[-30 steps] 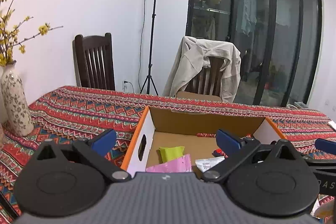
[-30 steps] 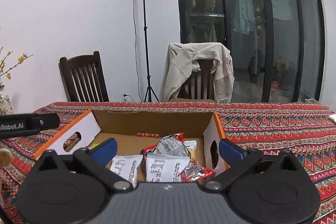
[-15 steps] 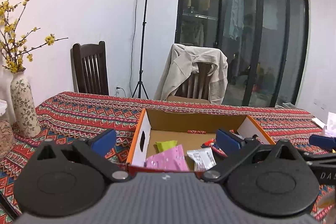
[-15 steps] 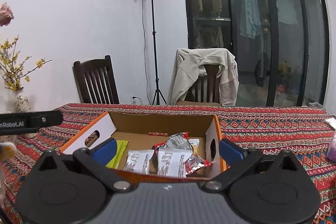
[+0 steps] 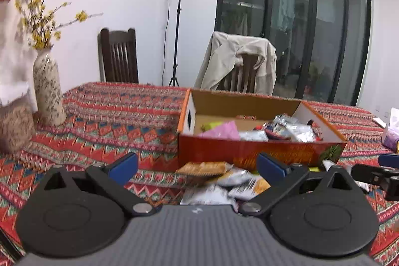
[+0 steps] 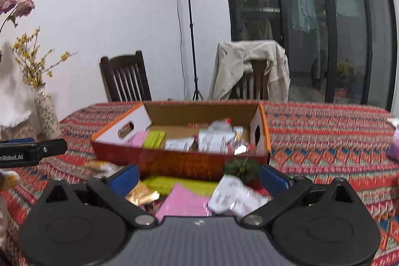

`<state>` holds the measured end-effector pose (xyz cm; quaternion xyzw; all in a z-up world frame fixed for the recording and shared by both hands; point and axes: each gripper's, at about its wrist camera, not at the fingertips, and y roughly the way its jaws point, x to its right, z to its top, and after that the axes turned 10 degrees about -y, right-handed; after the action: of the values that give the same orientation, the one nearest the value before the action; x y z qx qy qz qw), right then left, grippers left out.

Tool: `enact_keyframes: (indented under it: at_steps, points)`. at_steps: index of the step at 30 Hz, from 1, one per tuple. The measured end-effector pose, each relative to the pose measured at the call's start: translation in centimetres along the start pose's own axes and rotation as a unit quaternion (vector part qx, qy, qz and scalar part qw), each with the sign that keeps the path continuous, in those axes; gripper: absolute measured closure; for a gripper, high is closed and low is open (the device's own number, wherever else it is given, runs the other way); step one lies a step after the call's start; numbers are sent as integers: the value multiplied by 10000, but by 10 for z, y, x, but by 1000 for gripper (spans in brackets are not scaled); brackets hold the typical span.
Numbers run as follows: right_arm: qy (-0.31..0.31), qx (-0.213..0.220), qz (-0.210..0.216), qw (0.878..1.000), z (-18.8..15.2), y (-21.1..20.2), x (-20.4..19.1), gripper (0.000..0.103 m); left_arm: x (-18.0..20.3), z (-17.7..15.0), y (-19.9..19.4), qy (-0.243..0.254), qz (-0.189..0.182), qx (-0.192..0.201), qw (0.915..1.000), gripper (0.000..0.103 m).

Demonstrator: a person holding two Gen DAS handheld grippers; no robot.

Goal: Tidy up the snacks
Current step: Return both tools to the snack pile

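Roughly midway, we are judging: the cardboard box (image 6: 179,161) is sitting on the patterned tablecloth (image 5: 112,116), already holding pink, green and silver packets, while more loose snacks (image 6: 189,193) are lying just before its front wall — still waiting. We are holding the left gripper (image 5: 197,166) and right gripper (image 6: 199,176) spread wide, both empty.

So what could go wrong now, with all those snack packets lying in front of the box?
Both the left gripper and the right gripper are open and empty. The loose packets overlap in front of the cardboard box, so a grab might catch two at once or let one slip. The box's front wall stands between the packets and the inside, so a low carry could bump it. The tall vase stands on the left gripper's side and might tip if that gripper swings wide.
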<state>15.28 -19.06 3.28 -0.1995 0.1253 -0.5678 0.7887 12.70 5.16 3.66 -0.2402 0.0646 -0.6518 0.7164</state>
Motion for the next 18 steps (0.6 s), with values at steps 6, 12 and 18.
enact_keyframes:
  at_steps: [6, 12, 18]
  points:
    - [38, -293, 4, 9996, -19, 2, -5, 0, -13, -19, 8, -72, 25, -196, 9998, 0]
    - [-51, -524, -117, 9985, -20, 14, -17, 1, -18, -27, 14, -108, -3, -223, 9997, 0]
    - [-89, -987, 24, 9951, -8, 44, -26, 9, -20, -30, 15, -137, -78, -227, 9996, 0]
